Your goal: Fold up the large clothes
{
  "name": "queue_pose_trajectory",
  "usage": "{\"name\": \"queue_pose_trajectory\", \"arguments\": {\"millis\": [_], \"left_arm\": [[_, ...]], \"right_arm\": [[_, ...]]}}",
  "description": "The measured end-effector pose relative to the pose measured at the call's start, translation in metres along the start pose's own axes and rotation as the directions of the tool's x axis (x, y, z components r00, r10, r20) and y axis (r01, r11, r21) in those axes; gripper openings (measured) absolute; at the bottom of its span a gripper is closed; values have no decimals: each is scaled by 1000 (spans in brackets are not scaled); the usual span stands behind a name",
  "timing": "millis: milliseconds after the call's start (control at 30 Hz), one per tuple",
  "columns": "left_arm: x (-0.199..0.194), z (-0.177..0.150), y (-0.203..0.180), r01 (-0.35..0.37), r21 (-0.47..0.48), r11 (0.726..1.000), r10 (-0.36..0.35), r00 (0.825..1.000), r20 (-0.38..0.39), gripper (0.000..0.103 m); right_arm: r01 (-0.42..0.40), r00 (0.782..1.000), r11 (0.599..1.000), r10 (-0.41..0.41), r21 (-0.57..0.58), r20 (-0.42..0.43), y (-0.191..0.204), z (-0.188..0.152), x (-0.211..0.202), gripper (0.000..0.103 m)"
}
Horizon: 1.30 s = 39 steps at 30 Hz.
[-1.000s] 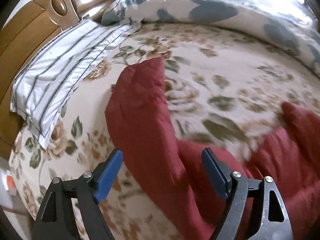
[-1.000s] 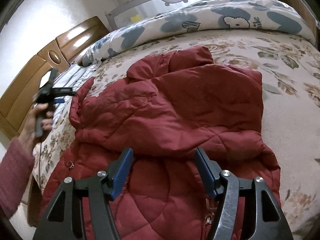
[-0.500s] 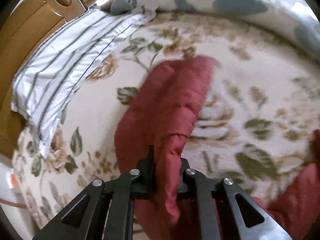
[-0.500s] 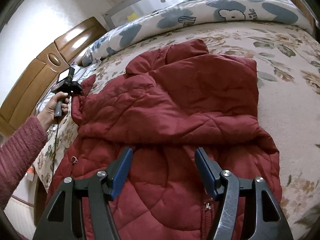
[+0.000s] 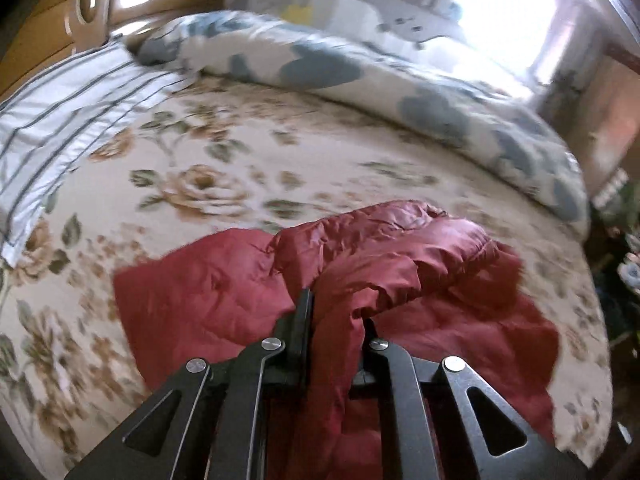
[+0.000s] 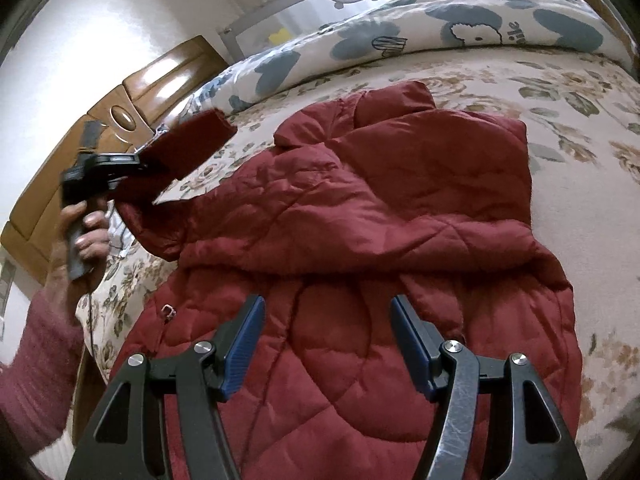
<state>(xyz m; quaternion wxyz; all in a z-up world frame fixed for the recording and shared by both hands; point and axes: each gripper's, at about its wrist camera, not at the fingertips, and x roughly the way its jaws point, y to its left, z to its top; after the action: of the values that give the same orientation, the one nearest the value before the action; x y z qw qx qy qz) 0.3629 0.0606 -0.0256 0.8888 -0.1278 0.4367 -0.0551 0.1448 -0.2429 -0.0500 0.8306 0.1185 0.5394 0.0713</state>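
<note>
Left wrist view: the left tool (image 5: pixel 334 322) was clamped shut on a sleeve of the red quilted jacket (image 5: pixel 400 280), which lay crumpled on the floral bed (image 5: pixel 240 152). Motion blur smeared the rolled duvet (image 5: pixel 360 76) beyond the jacket.

Right wrist view: the right tool (image 6: pixel 326 344) hung open above the jacket's hem, gripping nothing. The jacket's left sleeve (image 6: pixel 188 148) was raised off the bed by the other tool. Bare bed stretched right of the jacket.

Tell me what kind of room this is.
Most likely a bedroom: a bed with a floral sheet, a wooden headboard and a rolled quilt with blue patches, with a red padded jacket spread on it.
</note>
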Motion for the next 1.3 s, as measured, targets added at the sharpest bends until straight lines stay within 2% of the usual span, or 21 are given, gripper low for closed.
{"name": "queue_pose_trajectory", "arguments": {"millis": [100, 167, 433, 800, 1100, 1300], "left_arm": [[-13, -20, -17, 49, 32, 998, -49, 999, 7, 10], [-19, -25, -13, 77, 55, 996, -78, 997, 9, 10], [-33, -52, -53, 153, 134, 979, -151, 988, -22, 10], [14, -75, -92, 200, 231, 952, -183, 979, -92, 10], [35, -84, -104, 222, 278, 934, -186, 971, -151, 18], [39, -87, -112, 223, 323, 920, -176, 970, -168, 20]], "right_arm": [[9, 1000, 1000, -9, 7, 3, -3, -3, -5, 66], [17, 1000, 1000, -17, 13, 5, -5, -5, -8, 66], [31, 999, 997, -32, 74, 11, -23, -7, -18, 66], [8, 999, 989, -14, 150, 42, -46, 2, -29, 66], [-93, 995, 971, 81, 221, 60, -62, 35, -11, 68], [-216, 976, 919, 209, 330, 58, -84, 67, 33, 68]]}}
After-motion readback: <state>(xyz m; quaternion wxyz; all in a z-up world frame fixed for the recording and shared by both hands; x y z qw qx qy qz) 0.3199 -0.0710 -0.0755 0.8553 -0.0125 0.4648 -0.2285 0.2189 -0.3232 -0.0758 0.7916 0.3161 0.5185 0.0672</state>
